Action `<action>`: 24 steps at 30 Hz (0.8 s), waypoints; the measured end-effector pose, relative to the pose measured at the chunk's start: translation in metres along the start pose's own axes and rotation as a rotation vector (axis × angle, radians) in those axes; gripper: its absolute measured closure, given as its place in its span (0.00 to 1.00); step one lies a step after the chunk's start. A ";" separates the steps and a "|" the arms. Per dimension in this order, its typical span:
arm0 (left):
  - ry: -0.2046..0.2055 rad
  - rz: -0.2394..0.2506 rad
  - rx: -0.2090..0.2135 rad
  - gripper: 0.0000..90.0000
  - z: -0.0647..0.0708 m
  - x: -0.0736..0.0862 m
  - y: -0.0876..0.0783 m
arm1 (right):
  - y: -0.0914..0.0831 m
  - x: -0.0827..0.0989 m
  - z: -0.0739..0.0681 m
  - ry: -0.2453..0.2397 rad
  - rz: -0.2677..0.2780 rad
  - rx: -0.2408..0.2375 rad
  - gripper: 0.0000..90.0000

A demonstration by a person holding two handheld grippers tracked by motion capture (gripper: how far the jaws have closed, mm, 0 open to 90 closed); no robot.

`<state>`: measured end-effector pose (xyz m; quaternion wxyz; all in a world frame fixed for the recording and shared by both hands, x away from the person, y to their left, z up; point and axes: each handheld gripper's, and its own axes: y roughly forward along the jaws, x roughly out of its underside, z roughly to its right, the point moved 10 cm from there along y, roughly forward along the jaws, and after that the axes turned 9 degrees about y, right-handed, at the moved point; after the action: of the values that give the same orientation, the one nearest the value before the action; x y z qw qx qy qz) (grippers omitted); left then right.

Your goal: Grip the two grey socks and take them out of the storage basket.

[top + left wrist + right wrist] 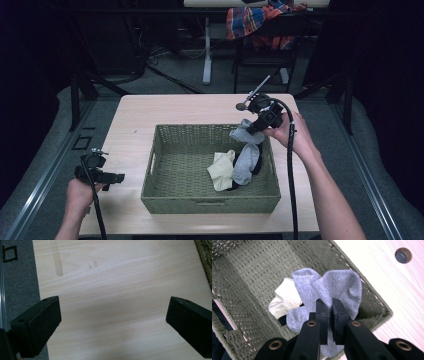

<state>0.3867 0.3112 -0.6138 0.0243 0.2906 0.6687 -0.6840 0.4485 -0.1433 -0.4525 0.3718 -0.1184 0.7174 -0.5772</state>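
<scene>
- Wooden table (135, 115) carried a woven basket (165, 195).
- Right gripper (328, 306): jaws clenched on a grey sock (342, 287), lifted above the basket.
- Cream sock (221, 169) and second grey sock (246, 164) remained below.
- Left gripper (112, 322): jaws released, nothing between.

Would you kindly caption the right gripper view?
Right gripper pinching a grey knitted sock above a green woven basket.

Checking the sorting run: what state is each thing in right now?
Grey sock: pinched in right tool, lifted above basket.
Second grey sock: lying in basket.
Cream sock: lying in basket.
Basket: upright on table.
Left tool: open, over bare table.
</scene>
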 end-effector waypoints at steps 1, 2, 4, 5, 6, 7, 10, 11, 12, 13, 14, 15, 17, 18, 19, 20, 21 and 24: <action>0.001 -0.001 0.000 0.00 0.000 0.000 0.000 | -0.002 0.001 0.003 0.006 0.002 0.008 0.96; 0.001 -0.001 0.000 0.00 0.000 0.000 0.000 | -0.003 0.003 0.005 0.016 0.006 0.014 0.96; 0.001 -0.001 0.001 0.00 0.000 0.000 0.000 | -0.007 0.005 0.010 0.041 0.022 0.012 0.96; 0.001 0.000 0.000 0.00 0.000 0.000 0.000 | -0.007 0.005 0.010 0.041 0.022 0.012 0.96; 0.001 0.001 0.000 0.00 0.000 0.000 0.000 | -0.009 0.007 0.014 0.051 0.025 0.021 0.96; 0.002 0.002 0.000 0.00 0.000 0.000 0.000 | -0.012 0.011 0.020 0.079 0.027 0.036 0.96; 0.003 -0.002 0.000 0.00 0.000 0.000 0.001 | -0.016 0.015 0.025 0.102 0.032 0.043 0.96; 0.005 -0.004 0.003 0.00 0.000 0.000 0.001 | -0.020 0.019 0.030 0.122 0.042 0.043 0.96; 0.004 -0.004 0.004 0.00 0.001 -0.001 0.001 | -0.020 0.019 0.030 0.122 0.042 0.043 0.96; 0.007 -0.004 0.003 0.00 0.001 -0.001 0.000 | -0.021 0.022 0.033 0.129 0.044 0.056 0.96; 0.006 -0.004 0.003 0.00 0.001 -0.001 0.000 | -0.023 0.025 0.036 0.141 0.045 0.056 0.96; 0.006 -0.004 0.004 0.00 0.001 -0.001 0.000 | -0.024 0.029 0.041 0.156 0.048 0.066 0.96; 0.005 -0.003 0.002 0.00 0.000 0.000 0.000 | -0.025 0.033 0.044 0.161 0.044 0.076 0.96; 0.001 -0.001 0.002 0.00 0.000 0.000 0.000 | -0.025 0.036 0.047 0.173 0.042 0.079 0.96; 0.000 -0.001 0.002 0.00 0.000 0.000 0.000 | -0.025 0.039 0.050 0.179 0.042 0.091 0.96; 0.001 -0.001 0.002 0.00 0.000 0.000 -0.001 | -0.024 0.043 0.054 0.190 0.034 0.112 0.96; 0.002 -0.002 0.001 0.00 0.000 0.000 0.000 | -0.023 0.051 0.060 0.210 0.029 0.125 0.96; 0.000 0.000 0.002 0.00 0.000 0.000 -0.001 | -0.024 0.058 0.066 0.221 0.022 0.134 0.96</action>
<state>0.3867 0.3110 -0.6132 0.0238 0.2906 0.6680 -0.6847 0.4460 -0.2342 -0.4575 0.3040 -0.0209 0.7150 -0.6293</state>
